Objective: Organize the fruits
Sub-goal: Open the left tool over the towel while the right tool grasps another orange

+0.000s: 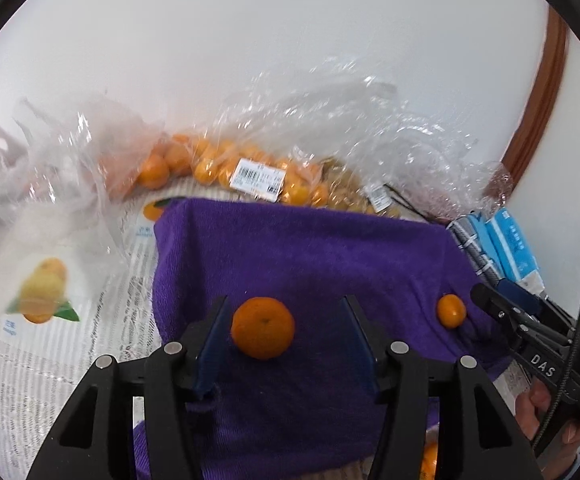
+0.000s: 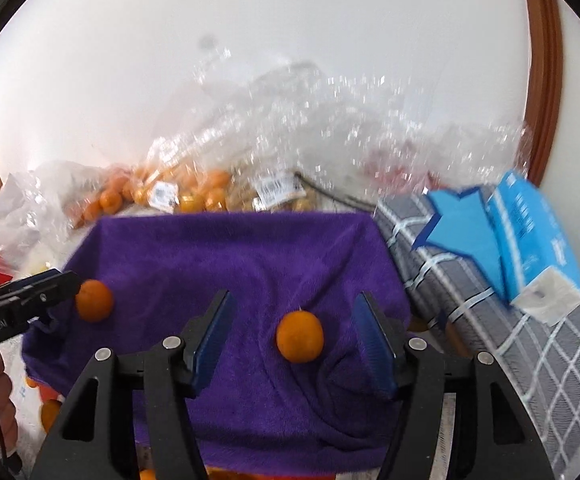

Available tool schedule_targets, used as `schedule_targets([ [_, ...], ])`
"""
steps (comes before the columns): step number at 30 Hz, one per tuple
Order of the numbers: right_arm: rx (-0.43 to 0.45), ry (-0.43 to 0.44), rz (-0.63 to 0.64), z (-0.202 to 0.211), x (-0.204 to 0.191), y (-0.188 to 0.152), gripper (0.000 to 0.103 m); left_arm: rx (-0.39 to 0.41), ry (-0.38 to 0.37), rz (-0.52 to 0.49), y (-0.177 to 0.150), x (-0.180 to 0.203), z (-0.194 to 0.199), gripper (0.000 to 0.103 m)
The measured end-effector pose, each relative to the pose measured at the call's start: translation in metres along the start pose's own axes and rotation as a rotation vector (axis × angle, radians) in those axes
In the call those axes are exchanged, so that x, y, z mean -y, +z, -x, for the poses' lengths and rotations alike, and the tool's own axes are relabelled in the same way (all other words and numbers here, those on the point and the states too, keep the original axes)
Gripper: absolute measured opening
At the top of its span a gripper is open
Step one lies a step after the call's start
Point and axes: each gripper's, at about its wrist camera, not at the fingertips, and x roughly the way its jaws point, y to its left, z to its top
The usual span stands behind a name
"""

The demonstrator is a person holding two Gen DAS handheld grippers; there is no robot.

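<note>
A purple towel is draped over a raised surface, and two tangerines lie on it. In the left wrist view the larger tangerine rests between the blue pads of my left gripper, which is open with a gap on both sides. The smaller tangerine lies to its right, beside a finger of my right gripper. In the right wrist view that tangerine sits between the spread pads of my right gripper, untouched. The other tangerine touches the tip of the left gripper's finger.
Clear plastic bags of tangerines with barcode labels lie behind the towel against the white wall. Printed paper with fruit pictures covers the left. Blue tissue packs lie on a grey checked cloth at the right. A person's hand holds the right gripper.
</note>
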Motion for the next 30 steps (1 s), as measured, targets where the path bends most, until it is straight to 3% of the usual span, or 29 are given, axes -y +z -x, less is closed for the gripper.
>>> schedule_targets([
  [6, 0.009, -0.022, -0.011, 0.053, -0.005, -0.006, 0.062, 0.052, 0.018, -0.054, -0.005, 0.012, 0.048, 0.053],
  [9, -0.015, 0.026, -0.04, 0.074, -0.005, -0.023, 0.062, 0.035, -0.015, -0.073, -0.016, 0.008, 0.069, 0.053],
  [12, -0.04, 0.026, -0.037, 0.085, -0.008, -0.047, 0.061, 0.013, -0.002, -0.063, -0.037, -0.003, 0.083, 0.053],
  [18, -0.117, 0.07, -0.041, 0.086, -0.016, -0.094, 0.04, -0.012, -0.007, -0.02, -0.084, -0.032, 0.1, 0.053],
  [30, -0.154, 0.124, -0.012, 0.06, -0.03, -0.101, 0.038, -0.025, -0.061, 0.017, -0.125, -0.053, 0.095, 0.053],
])
